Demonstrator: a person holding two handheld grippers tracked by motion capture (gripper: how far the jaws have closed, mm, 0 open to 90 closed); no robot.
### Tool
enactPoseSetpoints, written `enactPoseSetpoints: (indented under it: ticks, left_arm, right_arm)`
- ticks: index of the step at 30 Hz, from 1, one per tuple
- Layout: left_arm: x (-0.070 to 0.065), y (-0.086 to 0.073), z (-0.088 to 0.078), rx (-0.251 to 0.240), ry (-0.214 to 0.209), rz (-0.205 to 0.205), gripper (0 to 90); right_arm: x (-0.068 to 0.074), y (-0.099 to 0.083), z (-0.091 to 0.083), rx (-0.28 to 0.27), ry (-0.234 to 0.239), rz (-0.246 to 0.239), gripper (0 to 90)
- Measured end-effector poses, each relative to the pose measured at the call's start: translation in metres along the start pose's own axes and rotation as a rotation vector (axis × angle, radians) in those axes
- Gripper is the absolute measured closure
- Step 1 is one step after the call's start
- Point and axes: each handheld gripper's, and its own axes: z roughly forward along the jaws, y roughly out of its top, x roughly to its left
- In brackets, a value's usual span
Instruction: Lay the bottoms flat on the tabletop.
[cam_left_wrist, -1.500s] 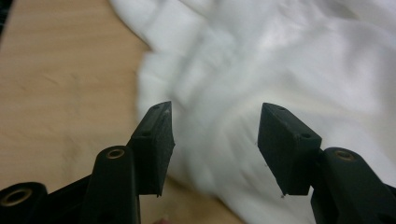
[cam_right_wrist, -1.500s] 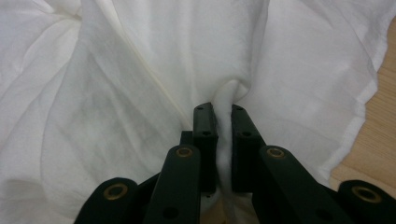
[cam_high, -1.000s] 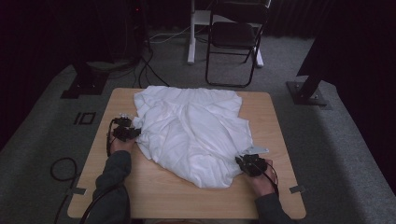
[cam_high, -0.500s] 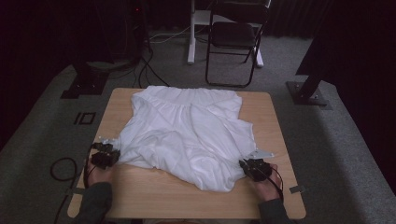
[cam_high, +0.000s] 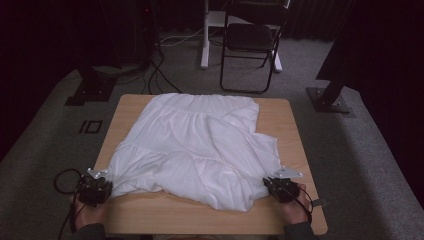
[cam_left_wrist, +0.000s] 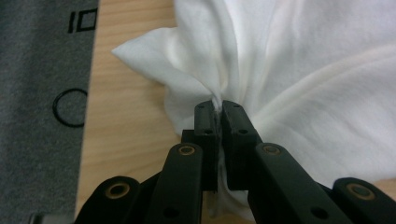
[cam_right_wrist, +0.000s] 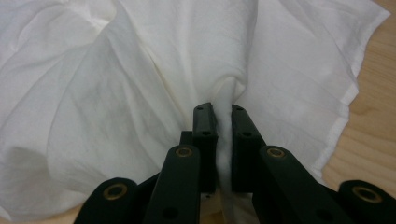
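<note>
The white cloth lies spread on the table. The left gripper pinches the cloth's near left corner, fingers shut tight on it. The right gripper pinches the near right corner the same way. I think the cloth is being pulled flat. Next, both hands should tug evenly so the wrinkles in the middle smooth out.

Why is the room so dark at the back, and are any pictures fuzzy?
High view: light falls on the table and white cloth; the chair behind sits in gloom. Left gripper view: black jaws slightly soft up close, cloth bright. Right gripper view: cloth creamier, folds softly shadowed.
</note>
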Motion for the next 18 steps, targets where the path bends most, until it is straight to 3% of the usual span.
enactPoseSetpoints:
  ticks: [7, 13, 14, 18]
  left_arm:
    - [-0.007, 0.020, -0.009, -0.080, -0.011, 0.015, 71.7]
    - [-0.017, 0.040, -0.008, -0.117, -0.032, 0.053, 65.0]
    - [-0.021, 0.047, -0.006, -0.141, -0.048, 0.069, 63.9]
    - [-0.029, 0.058, 0.004, -0.147, -0.069, 0.079, 61.4]
  right_arm:
    - [0.002, 0.003, -0.003, -0.021, 0.007, -0.023, 78.0]
    - [0.000, 0.023, -0.006, -0.096, -0.002, -0.055, 70.1]
    - [-0.002, 0.027, -0.006, -0.109, -0.005, -0.056, 69.7]
    - [-0.012, 0.045, -0.003, -0.159, -0.012, -0.047, 67.4]
